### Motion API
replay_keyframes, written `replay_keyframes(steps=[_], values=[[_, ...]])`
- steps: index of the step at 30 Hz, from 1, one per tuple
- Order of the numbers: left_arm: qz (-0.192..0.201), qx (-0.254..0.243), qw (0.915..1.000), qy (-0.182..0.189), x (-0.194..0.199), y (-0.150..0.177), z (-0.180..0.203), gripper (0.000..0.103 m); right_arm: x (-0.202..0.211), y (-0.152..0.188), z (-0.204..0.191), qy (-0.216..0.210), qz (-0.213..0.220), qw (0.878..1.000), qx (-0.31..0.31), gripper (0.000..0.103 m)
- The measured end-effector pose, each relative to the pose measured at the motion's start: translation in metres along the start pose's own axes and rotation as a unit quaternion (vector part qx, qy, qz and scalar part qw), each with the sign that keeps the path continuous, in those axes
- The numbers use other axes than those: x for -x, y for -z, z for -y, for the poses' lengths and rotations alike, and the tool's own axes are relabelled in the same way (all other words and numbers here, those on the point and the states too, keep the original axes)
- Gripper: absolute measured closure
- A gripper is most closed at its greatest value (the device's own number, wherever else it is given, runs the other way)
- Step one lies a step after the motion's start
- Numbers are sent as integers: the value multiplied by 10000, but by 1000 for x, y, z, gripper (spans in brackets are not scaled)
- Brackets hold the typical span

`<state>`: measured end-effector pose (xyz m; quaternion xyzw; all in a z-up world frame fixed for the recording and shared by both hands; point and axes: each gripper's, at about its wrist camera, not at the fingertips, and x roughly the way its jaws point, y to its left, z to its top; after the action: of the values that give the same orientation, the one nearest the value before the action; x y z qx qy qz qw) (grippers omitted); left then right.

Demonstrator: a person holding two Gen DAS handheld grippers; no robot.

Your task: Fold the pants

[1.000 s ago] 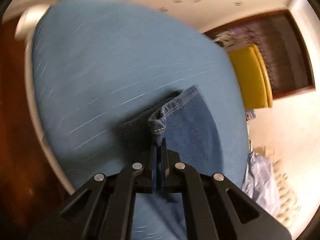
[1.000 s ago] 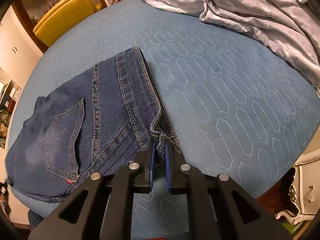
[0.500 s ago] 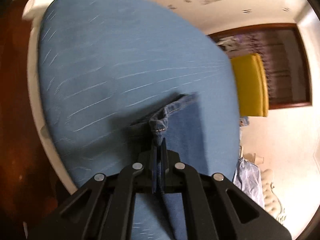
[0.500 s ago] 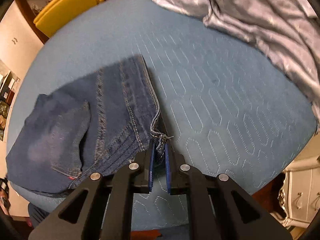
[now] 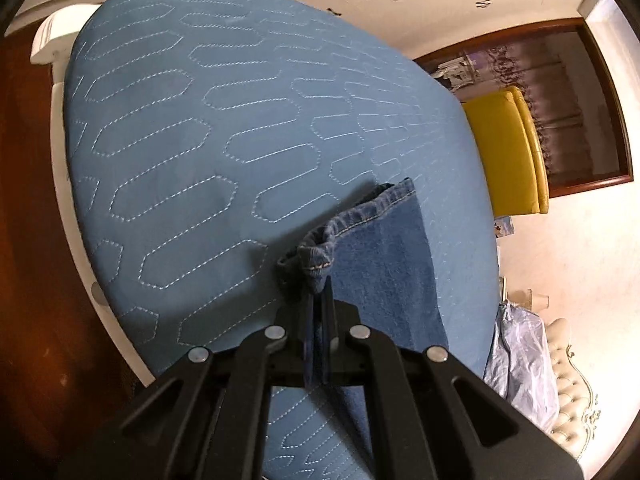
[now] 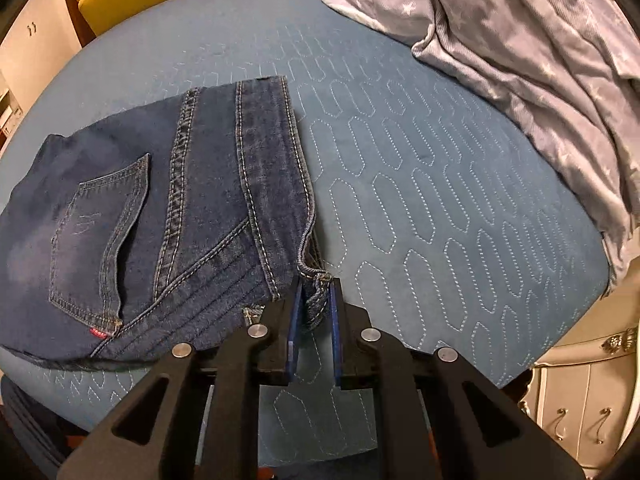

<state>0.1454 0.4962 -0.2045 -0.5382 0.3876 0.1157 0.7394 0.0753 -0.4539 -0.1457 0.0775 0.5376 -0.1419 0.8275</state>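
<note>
The pants [image 6: 168, 220] lay folded on the blue quilted bed [image 6: 420, 200], toward its left side in the right wrist view, back pocket [image 6: 100, 240] up. A small red tab [image 6: 99, 333] sat at the pocket's near corner; its writing was too small to read. The right tongs [image 6: 314, 308] stood slightly parted around a bunched hem corner, blue pads touching the denim. The left tongs [image 5: 319, 300] were pinched tight on another hem corner [image 5: 316, 264]. A star-printed grey blanket [image 6: 520, 52] lay far right, a yellow chair [image 5: 504, 152] beyond the bed.
</note>
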Motion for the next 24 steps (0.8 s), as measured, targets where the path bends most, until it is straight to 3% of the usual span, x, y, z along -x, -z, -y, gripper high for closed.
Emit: replay_keyframes(steps=[2,3,4,6,9,10,12,14,15,18,19,21,24], values=[[-5,-16,10000,14,2,1,0,99,3,1,5,-81,42,9999,-108,95],[20,-17,10000,22,4,1,0,96,3,1,6,-72,54,9999,-90,90],[65,31,10000,56,6,3,-1,78,1,2,7,-15,48,10000,-63,84],[453,-13,9989,-87,27,10,1,42,5,3,13,150,137,9998,-91,59],[740,-486,9959,-202,51,28,12,45,15,6,28,49,268,9991,-320,43],[775,-557,9954,-113,59,40,15,45,19,8,33,156,332,9987,-358,42],[756,-808,9938,71,67,63,25,45,32,15,37,811,527,9947,-359,40],[637,-1218,9903,226,67,97,40,45,45,24,37,1248,688,9889,-411,40],[463,-1370,9889,348,63,109,46,46,54,30,30,1263,769,9882,-400,40],[-434,-1455,9845,880,34,162,63,58,68,45,-16,-406,717,9961,-300,44],[-671,-1408,9826,1009,26,171,65,65,66,48,-35,-984,577,9930,-290,47],[-1016,-1261,9788,1257,10,193,71,67,50,53,-77,-1958,126,9794,-486,52],[-1421,-1144,9745,1310,-9,218,77,69,31,50,-112,-2325,-142,9707,-598,60]])
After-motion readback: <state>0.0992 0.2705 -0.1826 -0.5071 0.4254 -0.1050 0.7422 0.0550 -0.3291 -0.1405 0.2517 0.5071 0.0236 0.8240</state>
